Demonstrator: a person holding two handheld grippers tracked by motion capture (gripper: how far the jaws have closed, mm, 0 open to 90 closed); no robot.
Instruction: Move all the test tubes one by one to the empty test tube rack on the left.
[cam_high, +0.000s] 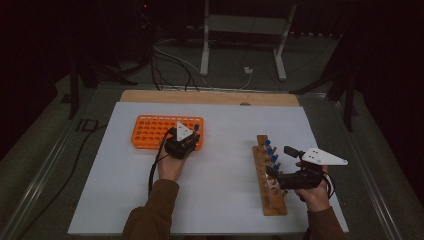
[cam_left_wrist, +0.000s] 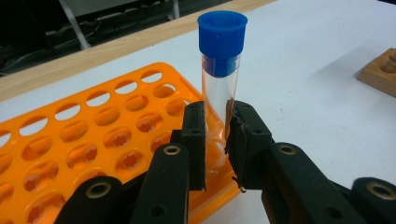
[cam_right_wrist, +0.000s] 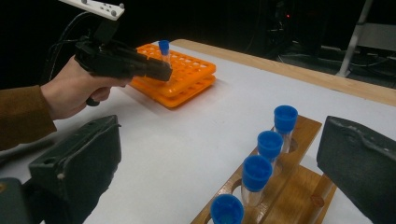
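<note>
Left gripper (cam_left_wrist: 217, 140) is nearly closed around a blue-capped tube (cam_left_wrist: 220, 84) — pads either side of the glass, tube upright in a corner hole of the orange rack (cam_left_wrist: 93, 135), rack sits far left on the white table (cam_high: 220, 200). Right gripper (cam_right_wrist: 219, 163) is spread wide, holding nothing, at the wooden rack (cam_right_wrist: 299, 177) with four capped tubes (cam_right_wrist: 271, 144) — no readable writing or labels.

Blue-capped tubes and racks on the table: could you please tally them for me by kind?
Blue-capped tubes in the wooden rack: 4
Blue-capped tube in the orange rack, between the left gripper jaws: 1
Racks: 2
Grippers: 2, including the right gripper
Total: 9
</note>
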